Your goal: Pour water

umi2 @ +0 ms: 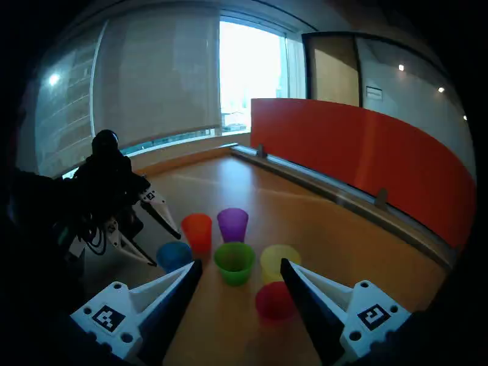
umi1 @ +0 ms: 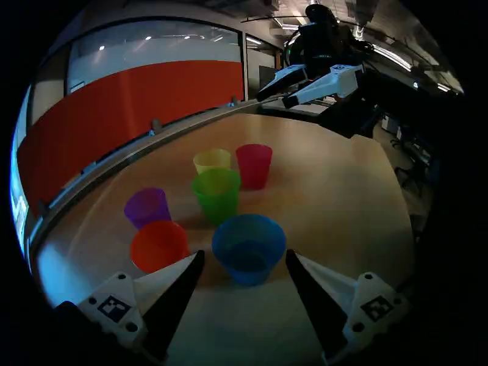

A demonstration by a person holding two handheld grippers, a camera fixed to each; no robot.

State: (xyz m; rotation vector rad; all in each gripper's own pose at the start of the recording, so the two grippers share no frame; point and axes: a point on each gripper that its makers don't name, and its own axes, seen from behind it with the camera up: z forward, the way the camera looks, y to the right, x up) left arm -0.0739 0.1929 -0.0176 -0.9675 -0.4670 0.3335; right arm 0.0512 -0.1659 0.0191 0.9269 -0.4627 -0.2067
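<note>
Blue cup [umi1: 249, 244] just ahead of my left hand-held gripper [umi1: 244, 252], fingers wide; right hand-held gripper [umi2: 240, 261], wide too, faces the green cup [umi2: 235, 257].

Yellow cup [umi1: 211, 160]: I see only its rim; the green cup [umi1: 216, 194] hides the rest.
Orange cup [umi1: 158, 243]: my finger [umi1: 174, 293] covers its base.
Person [umi2: 100, 177]: too dark to make out.

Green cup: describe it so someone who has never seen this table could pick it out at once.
Find the wooden table beside the long red panel. The green cup stands upright at the centre of the cluster on it, between the blue cup and the yellow cup. It is the only green one there.
</note>
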